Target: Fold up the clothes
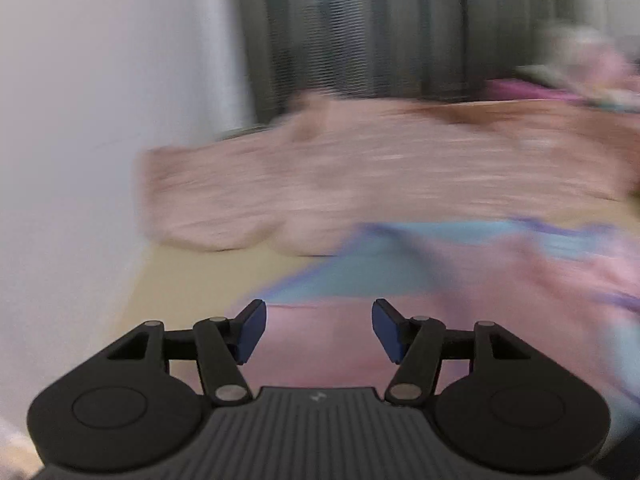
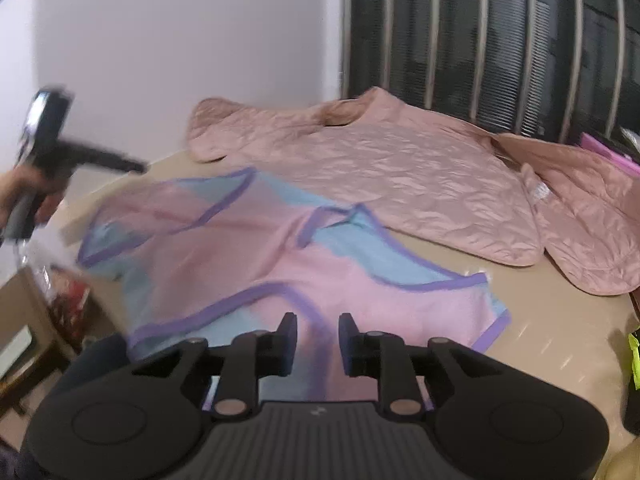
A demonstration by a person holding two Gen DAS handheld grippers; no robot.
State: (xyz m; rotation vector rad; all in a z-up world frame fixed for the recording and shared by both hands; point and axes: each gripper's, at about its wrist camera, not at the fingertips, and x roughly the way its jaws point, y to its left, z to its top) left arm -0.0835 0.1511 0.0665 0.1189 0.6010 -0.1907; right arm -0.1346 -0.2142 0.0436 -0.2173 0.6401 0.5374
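A pink and light-blue garment with purple trim lies spread and rumpled on the beige table. My right gripper hovers over its near edge. Its jaws stand a little apart with nothing pinched between the pads, and fabric shows through the gap. In the blurred left wrist view my left gripper is open wide above the same garment, empty. From the right wrist view, the left gripper is a blur at the garment's far left, held by a hand.
A pink quilted jacket lies spread behind the garment, reaching the table's back edge. A white wall is at the left and a dark slatted screen behind. Magenta items sit far right. A low shelf stands below the table's left edge.
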